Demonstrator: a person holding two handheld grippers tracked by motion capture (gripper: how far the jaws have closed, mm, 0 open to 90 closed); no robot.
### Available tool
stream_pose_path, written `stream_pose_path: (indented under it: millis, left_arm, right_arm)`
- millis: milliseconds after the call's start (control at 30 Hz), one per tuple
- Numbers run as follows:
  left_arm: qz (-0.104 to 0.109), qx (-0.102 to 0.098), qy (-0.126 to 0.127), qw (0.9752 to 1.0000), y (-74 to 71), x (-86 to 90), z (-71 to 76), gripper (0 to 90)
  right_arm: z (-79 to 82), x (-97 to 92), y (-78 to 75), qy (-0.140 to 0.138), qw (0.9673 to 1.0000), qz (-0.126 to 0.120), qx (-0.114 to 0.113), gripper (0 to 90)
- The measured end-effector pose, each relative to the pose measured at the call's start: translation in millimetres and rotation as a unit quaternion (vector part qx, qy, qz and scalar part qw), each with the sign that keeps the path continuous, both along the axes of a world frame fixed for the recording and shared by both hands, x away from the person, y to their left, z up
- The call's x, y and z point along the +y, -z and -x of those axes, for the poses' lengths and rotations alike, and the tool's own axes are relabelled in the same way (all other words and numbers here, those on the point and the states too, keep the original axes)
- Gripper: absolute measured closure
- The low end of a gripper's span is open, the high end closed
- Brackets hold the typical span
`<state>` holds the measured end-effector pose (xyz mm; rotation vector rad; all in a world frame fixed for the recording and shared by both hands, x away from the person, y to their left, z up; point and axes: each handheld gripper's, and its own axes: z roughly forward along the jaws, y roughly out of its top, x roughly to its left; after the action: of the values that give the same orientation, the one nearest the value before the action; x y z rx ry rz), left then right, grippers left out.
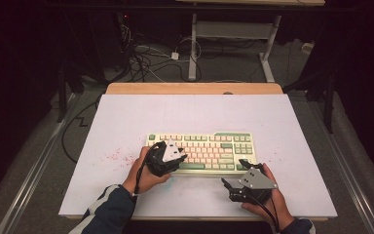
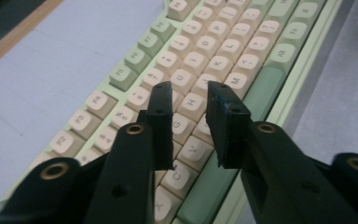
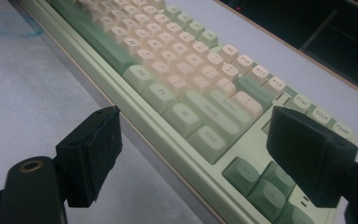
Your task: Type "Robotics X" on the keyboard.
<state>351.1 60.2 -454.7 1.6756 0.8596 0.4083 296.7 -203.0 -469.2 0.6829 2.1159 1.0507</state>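
the keyboard [image 1: 202, 151] lies flat in the middle of the table [image 1: 126, 117], its long axis running left to right in front of the person, spacebar edge toward them. the left hand-held gripper [image 1: 180, 158] sits right over the left-centre letter keys, tips pointing across the rows; in the left gripper view its jaws stand a narrow gap apart with nothing between them, hovering just above the keys around g and h [image 2: 192, 103]. the right hand-held gripper [image 1: 229, 187] hangs off the near right corner of the keyboard, on the person's side, jaws spread wide and empty, the ctrl key [image 3: 209, 135] and arrow keys between them further off. so the left one is the nearer, already above the keycaps; to my eye any press or pinch falls straight below it.
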Motion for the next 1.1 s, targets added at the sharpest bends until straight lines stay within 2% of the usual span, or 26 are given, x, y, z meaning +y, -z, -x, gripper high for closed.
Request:
stream_pose_path:
  millis: [67,300,400,500,600,833,900,1100]
  left_arm:
    - [0.007,-0.004,0.001,1.0000,-1.6,4.9,1.7,60.2]
    - [-0.006,-0.042,-0.009,0.9991,0.0,17.6,11.3,36.2]
    - [0.002,-0.046,-0.013,0.9988,-0.1,22.2,13.8,29.9]
    - [0.006,-0.059,-0.018,0.9981,0.3,25.9,15.8,25.1]
    - [0.008,-0.063,-0.017,0.9978,0.3,29.7,18.6,23.0]
    - [0.003,-0.094,-0.018,0.9954,3.2,42.0,27.6,21.8]
    - [0.007,-0.094,-0.022,0.9953,4.5,46.7,28.7,21.7]
    - [-0.003,-0.094,-0.033,0.9951,12.8,59.4,33.3,21.0]
  right_arm:
    - [-0.3,-0.1,0.1,0.001,1.0000,-0.001,0.001,18.9]
    - [-1.3,-1.7,0.2,0.004,1.0000,-0.001,0.001,19.0]
    - [-1.5,-2.5,-0.1,0.006,1.0000,-0.003,0.002,19.1]
    - [-1.7,-2.9,-0.1,0.006,1.0000,-0.003,0.002,19.1]
    - [-2.0,-3.2,0.0,0.007,1.0000,-0.002,0.002,19.1]
    - [-2.8,-3.7,0.2,0.008,1.0000,-0.003,0.003,19.2]
    - [-2.9,-3.5,0.4,0.009,0.9999,-0.003,0.005,19.3]
    - [-4.1,-4.4,0.3,0.009,0.9999,-0.007,0.009,19.3]
